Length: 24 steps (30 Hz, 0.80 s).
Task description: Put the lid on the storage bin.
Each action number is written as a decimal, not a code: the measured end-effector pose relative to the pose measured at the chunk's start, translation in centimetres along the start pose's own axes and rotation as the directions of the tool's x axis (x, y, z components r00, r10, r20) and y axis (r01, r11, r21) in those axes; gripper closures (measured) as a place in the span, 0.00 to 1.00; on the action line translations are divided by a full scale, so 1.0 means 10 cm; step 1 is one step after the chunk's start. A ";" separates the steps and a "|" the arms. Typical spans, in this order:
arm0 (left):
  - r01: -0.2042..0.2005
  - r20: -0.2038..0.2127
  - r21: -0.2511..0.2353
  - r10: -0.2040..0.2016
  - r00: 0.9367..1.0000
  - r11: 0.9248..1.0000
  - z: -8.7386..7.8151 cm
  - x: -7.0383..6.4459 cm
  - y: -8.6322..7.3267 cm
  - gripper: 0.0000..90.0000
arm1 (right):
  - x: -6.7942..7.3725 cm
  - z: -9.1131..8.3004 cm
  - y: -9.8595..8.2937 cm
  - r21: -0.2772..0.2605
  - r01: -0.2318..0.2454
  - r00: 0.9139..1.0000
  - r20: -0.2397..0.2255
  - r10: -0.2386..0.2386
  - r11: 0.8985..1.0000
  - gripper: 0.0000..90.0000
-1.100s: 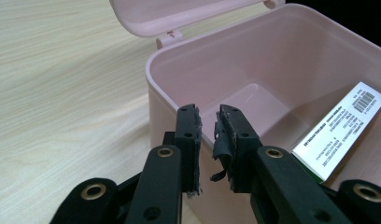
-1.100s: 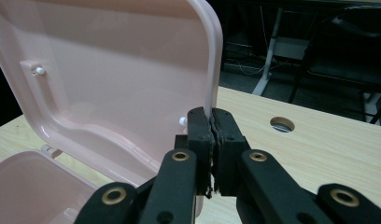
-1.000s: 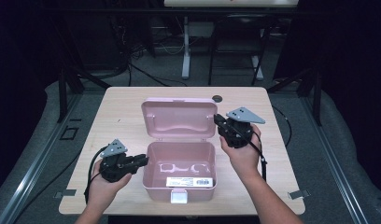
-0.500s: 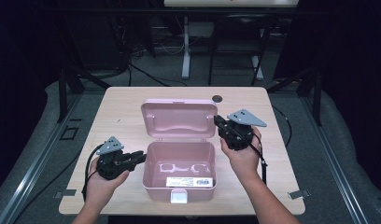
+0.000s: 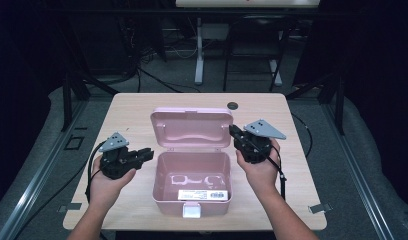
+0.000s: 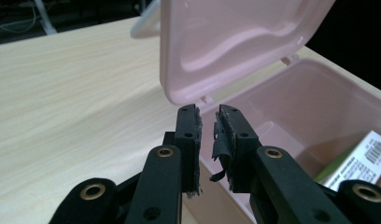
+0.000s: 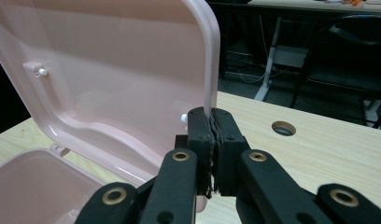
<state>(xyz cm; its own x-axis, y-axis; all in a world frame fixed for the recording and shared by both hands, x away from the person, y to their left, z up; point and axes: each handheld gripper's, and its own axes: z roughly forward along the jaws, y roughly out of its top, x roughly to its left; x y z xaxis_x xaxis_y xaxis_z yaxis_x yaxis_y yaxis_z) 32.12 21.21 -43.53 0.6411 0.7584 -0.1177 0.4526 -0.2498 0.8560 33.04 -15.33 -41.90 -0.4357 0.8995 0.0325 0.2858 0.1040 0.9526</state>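
An open pink plastic box (image 5: 164, 172) stands mid-table with its lid (image 5: 192, 127) upright at the back. A white barcode label (image 5: 202, 194) lies inside by the front wall, and it shows in the left gripper view as a barcode label (image 6: 366, 156) on something green. My right gripper (image 5: 233, 131) is shut on the lid's right edge; the right gripper view has that gripper (image 7: 212, 119) clamped on the lid (image 7: 109, 70). My left gripper (image 5: 148, 153) hovers just left of the box's back left corner. In its own view the left gripper (image 6: 208, 116) is slightly open and holds nothing.
A round cable hole (image 5: 233, 105) sits in the table (image 5: 302, 165) behind the lid. A white latch (image 5: 191, 210) hangs on the box front near the table's front edge. Bare wood lies either side of the box. Desk legs and cables stand beyond the far edge.
My left gripper has drawn back from the box's left wall and shifted toward its back corner. The right gripper stays clamped on the lid.
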 end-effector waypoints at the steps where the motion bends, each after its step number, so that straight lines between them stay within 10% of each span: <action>1: -0.007 -0.009 -0.005 0.007 1.000 1.000 -0.01 0.00 0.04 0.87 | 0.00 0.00 0.00 -0.002 0.000 1.000 -0.001 0.000 1.000 0.97; 24: -0.058 -0.121 -0.122 0.043 0.992 0.991 -0.06 -0.03 0.62 0.84 | 0.01 -0.02 -0.02 -0.012 0.003 1.000 0.000 -0.003 1.000 0.97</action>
<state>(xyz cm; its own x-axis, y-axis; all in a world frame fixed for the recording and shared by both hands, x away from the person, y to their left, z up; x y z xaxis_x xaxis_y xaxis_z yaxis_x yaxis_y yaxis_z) 34.36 19.81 -37.88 0.5799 0.8145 -0.0190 0.3360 -0.2178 0.9163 32.81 -15.35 -42.07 -0.4360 0.8995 0.0299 0.2746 0.1013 0.9562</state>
